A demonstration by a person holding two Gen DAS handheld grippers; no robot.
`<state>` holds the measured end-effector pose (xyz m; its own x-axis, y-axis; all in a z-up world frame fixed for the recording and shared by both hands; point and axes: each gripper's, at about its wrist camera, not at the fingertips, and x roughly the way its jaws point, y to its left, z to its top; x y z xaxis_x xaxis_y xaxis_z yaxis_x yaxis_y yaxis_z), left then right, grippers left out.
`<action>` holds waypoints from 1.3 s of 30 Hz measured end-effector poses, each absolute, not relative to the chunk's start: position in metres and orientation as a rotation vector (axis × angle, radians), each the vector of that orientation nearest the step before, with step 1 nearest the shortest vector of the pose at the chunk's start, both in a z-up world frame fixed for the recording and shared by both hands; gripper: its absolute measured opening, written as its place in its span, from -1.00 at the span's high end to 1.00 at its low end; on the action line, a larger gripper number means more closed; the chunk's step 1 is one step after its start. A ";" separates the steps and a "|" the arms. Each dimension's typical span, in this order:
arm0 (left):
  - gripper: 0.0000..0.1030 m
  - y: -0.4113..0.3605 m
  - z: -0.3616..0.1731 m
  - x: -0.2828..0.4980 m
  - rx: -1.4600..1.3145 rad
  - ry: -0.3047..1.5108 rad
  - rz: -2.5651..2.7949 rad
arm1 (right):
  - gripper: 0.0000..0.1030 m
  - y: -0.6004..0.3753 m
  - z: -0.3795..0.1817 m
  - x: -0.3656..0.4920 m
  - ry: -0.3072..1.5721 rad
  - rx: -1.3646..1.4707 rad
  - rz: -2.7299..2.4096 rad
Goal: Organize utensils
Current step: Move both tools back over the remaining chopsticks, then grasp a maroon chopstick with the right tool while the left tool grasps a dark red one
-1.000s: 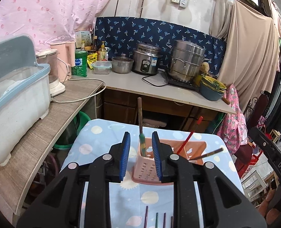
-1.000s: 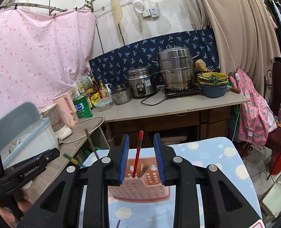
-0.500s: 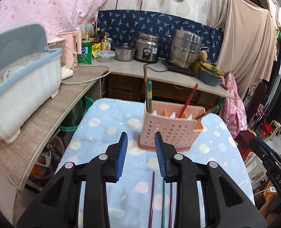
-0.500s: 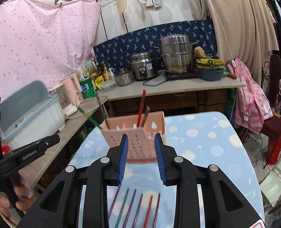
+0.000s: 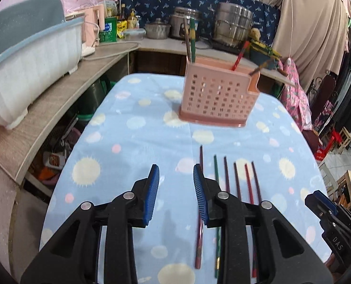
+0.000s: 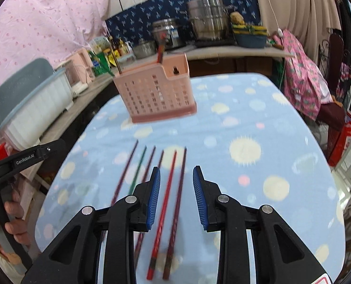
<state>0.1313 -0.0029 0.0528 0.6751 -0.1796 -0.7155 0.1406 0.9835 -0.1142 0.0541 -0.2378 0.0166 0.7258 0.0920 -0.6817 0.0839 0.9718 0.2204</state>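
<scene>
Six chopsticks (image 5: 225, 179) lie side by side on the near tabletop (image 5: 128, 142). The utensil basket (image 5: 219, 94) stands beyond them, holding more chopsticks. A dish rack (image 5: 30, 56) sits far left on a counter (image 5: 64, 99).

Even, diffuse indoor light; soft shadows under the pink utensil basket (image 5: 219, 99) and on the spotted tablecloth (image 5: 137, 146). Fisheye bending and dark vignetting at the edges (both views). Right wrist view shows motion blur on the chopsticks (image 6: 173, 189).
</scene>
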 end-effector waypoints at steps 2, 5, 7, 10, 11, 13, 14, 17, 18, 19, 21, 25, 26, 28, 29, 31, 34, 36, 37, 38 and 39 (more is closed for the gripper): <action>0.44 -0.001 0.043 0.124 -0.047 0.831 -0.177 | 0.45 -0.237 0.005 0.048 0.787 0.246 0.000; 0.44 0.002 0.027 0.115 -0.044 0.864 -0.176 | 0.45 -0.235 -0.010 0.038 0.819 0.237 -0.003; 0.44 0.003 0.017 0.108 -0.037 0.886 -0.174 | 0.45 -0.232 -0.019 0.032 0.838 0.230 -0.004; 0.44 0.005 0.005 0.101 -0.026 0.915 -0.172 | 0.45 -0.229 -0.030 0.025 0.868 0.234 0.001; 0.44 0.005 0.001 0.098 -0.022 0.924 -0.173 | 0.45 -0.227 -0.033 0.023 0.876 0.234 0.002; 0.43 0.005 -0.005 0.094 -0.018 0.939 -0.179 | 0.45 -0.222 -0.039 0.019 0.889 0.228 0.007; 0.42 0.005 -0.008 0.092 -0.013 0.947 -0.180 | 0.45 -0.219 -0.041 0.018 0.894 0.222 0.013; 0.37 0.004 -0.015 0.086 -0.005 0.963 -0.184 | 0.45 -0.209 -0.046 0.015 0.906 0.198 0.025; 0.35 0.004 -0.016 0.084 -0.005 0.968 -0.185 | 0.45 -0.206 -0.048 0.014 0.912 0.192 0.029; 0.33 0.004 -0.018 0.082 -0.003 0.970 -0.188 | 0.45 -0.205 -0.049 0.014 0.916 0.190 0.032; 0.33 0.002 -0.020 0.080 0.004 0.973 -0.193 | 0.45 -0.201 -0.053 0.012 0.926 0.187 0.038; 0.24 0.000 -0.023 0.077 0.012 0.981 -0.200 | 0.48 -0.199 -0.058 0.010 0.938 0.178 0.039; 0.23 0.000 -0.024 0.076 0.012 0.983 -0.203 | 0.49 -0.199 -0.059 0.010 0.940 0.177 0.038; 0.20 -0.001 -0.025 0.076 0.015 0.984 -0.209 | 0.51 -0.199 -0.060 0.009 0.946 0.178 0.036; 0.17 -0.002 -0.025 0.075 0.017 0.984 -0.212 | 0.53 -0.199 -0.061 0.008 0.947 0.177 0.035; 0.14 -0.005 -0.026 0.073 0.024 0.985 -0.218 | 0.55 -0.200 -0.062 0.008 0.945 0.174 0.034; 0.14 -0.009 -0.027 0.072 0.032 0.988 -0.227 | 0.58 -0.200 -0.062 0.007 0.944 0.170 0.032; 0.13 -0.011 -0.029 0.071 0.034 0.993 -0.232 | 0.62 -0.199 -0.063 0.007 0.941 0.157 0.024; 0.11 -0.012 -0.030 0.071 0.035 0.994 -0.234 | 0.65 -0.199 -0.063 0.007 0.939 0.153 0.022; 0.08 -0.012 -0.030 0.070 0.037 0.995 -0.237 | 0.66 -0.199 -0.063 0.006 0.937 0.149 0.021; 0.06 -0.013 -0.031 0.070 0.038 0.997 -0.239 | 0.68 -0.199 -0.064 0.006 0.936 0.144 0.017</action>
